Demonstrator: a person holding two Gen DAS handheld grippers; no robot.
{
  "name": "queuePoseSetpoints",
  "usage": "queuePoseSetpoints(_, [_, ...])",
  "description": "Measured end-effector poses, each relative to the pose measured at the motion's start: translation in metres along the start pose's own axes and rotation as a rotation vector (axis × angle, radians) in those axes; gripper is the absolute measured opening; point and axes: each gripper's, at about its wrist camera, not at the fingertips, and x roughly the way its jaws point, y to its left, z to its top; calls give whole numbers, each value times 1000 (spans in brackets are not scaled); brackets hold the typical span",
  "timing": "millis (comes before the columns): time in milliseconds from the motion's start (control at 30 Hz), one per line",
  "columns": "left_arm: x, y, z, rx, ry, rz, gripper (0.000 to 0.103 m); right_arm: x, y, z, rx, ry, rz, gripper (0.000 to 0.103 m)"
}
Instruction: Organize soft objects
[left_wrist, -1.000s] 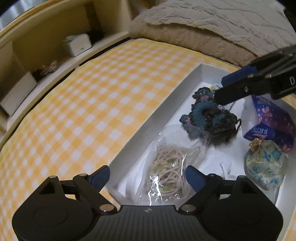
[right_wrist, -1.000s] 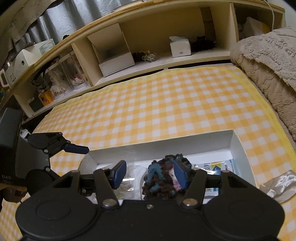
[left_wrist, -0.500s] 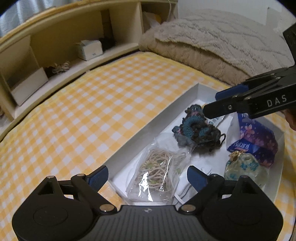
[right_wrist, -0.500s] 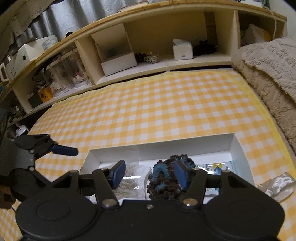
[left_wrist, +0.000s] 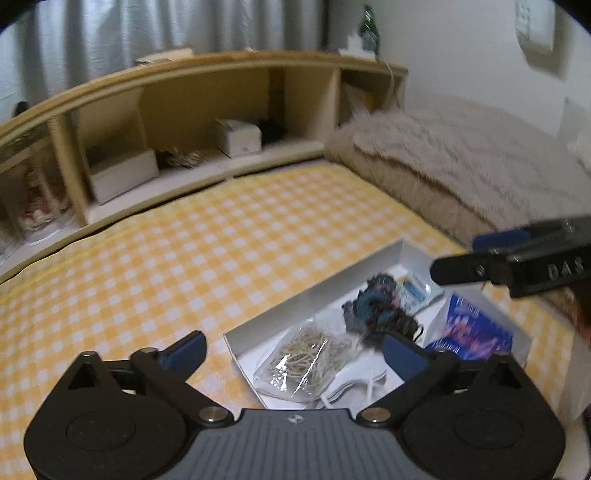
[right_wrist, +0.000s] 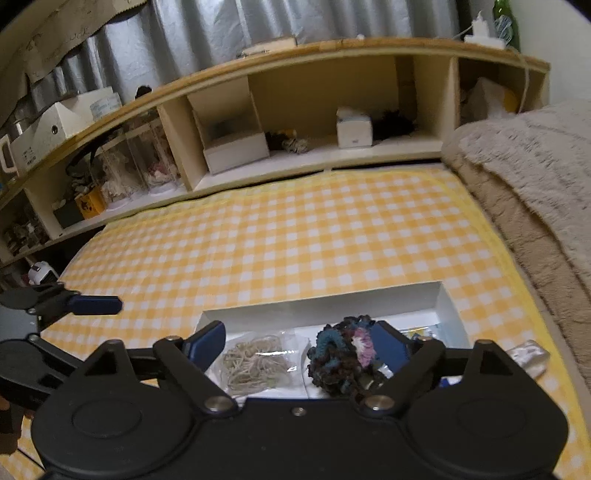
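A bed covered in a yellow-and-white checked cloth (right_wrist: 295, 243) carries everything here. A shallow white box (right_wrist: 321, 304) sits directly on the cloth near its front edge. A thick beige blanket (right_wrist: 535, 192) lies heaped along the right side of the bed. Just beside the box's right end rests a small clear packet (right_wrist: 528, 357), possibly plastic wrapping; it is too blurred to tell.

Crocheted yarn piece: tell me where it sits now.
In both wrist views the crocheted yarn piece lies inside the white box, right of the clear bag of cord.
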Motion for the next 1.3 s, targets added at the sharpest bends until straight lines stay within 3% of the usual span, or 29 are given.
queuePoseSetpoints(300, [-66, -16, 1, -117, -107, 66, 103, -65, 14, 0, -4, -87, 27, 103])
queuePoseSetpoints(600, [-128, -34, -10, -218, -177, 178, 103, -123, 18, -16, -8, -165, 15, 103])
queuePoseSetpoints(700, [-140, -42, -21, -230, -188, 218, 103, -137, 17, -30, -12, -182, 0, 103])
queuePoseSetpoints(900, [-160, -52, -49, -263, -211, 204, 103, -155, 17, -61, -22, -177, -27, 103])
queuePoseSetpoints(1300, [-175, -72, -97, -263, -213, 264, 103, -169, 30, -107, -38, -186, -87, 103])
